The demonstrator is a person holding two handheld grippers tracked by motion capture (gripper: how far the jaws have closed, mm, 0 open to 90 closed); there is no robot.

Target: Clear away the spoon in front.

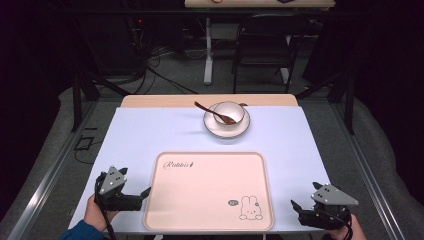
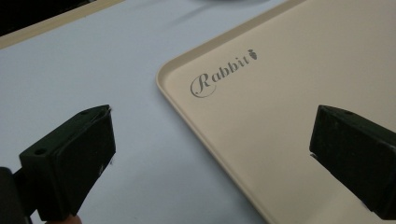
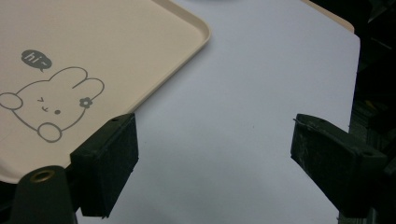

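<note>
1. While both grippers wait, the tray (image 1: pixel 210 192) lies bare between them.
2. Left gripper (image 1: pixel 146 192) and right gripper (image 1: pixel 295 206): jaws spread, holding nothing.
3. Bowl (image 1: pixel 229 114), saucer, apparently a spoon (image 1: pixel 215 114): far side, unmoved.

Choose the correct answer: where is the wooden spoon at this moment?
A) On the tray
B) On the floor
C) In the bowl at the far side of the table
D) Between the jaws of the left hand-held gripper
C: the spoon rests in the bowl, its handle over the rim, far from the tray.
</note>
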